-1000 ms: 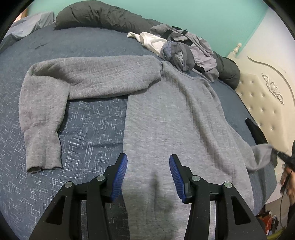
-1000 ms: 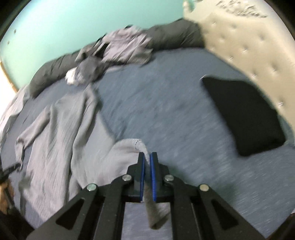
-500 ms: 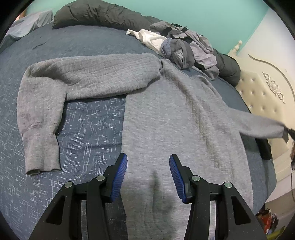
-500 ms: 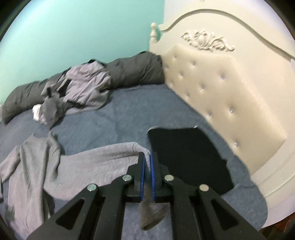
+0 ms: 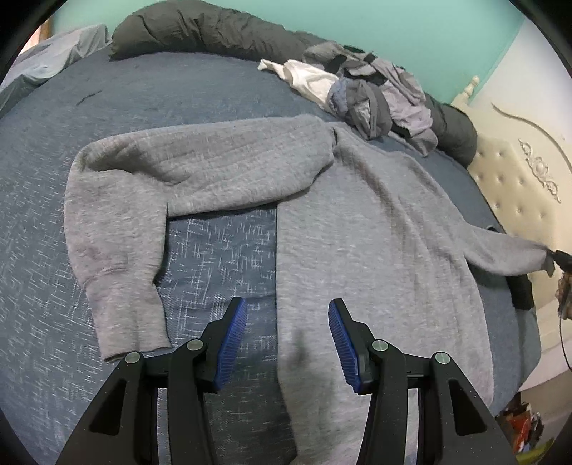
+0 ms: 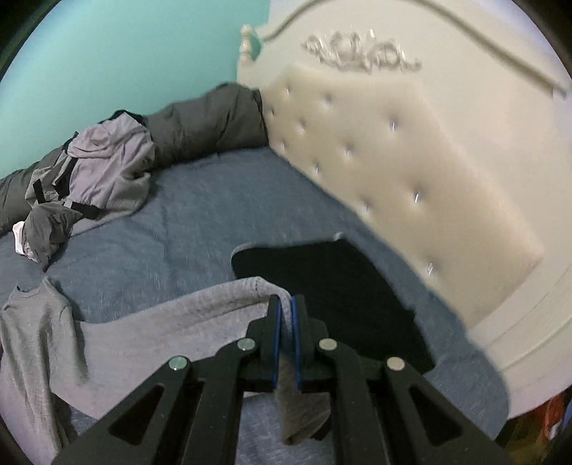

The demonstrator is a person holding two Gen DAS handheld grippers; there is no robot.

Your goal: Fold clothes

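Sweater: grey sweater [image 5: 361, 229] spread flat across the blue bedspread [image 5: 178, 93], body running toward the near edge of the bed
Left sleeve: left sleeve [image 5: 118, 229] lies out to the side, bent at the elbow, cuff pointing back toward the near edge
Right sleeve: right sleeve [image 6: 200, 304] pulled out straight toward the headboard [image 6: 411, 171], lifted off the bed at the cuff end
Right gripper: right gripper [image 6: 285, 322] w/ jaws clamped on the cuff, end of it hanging below the fingers
Left gripper: left gripper [image 5: 286, 343] jaws wide apart, holding nothing, just above the sweater's hem edge
Black item: black cloth [image 6: 350, 286] flat by the headboard, under the stretched sleeve
Far side: clothes pile [image 5: 375, 93] against a rolled dark duvet [image 5: 214, 28], near the sweater's collar
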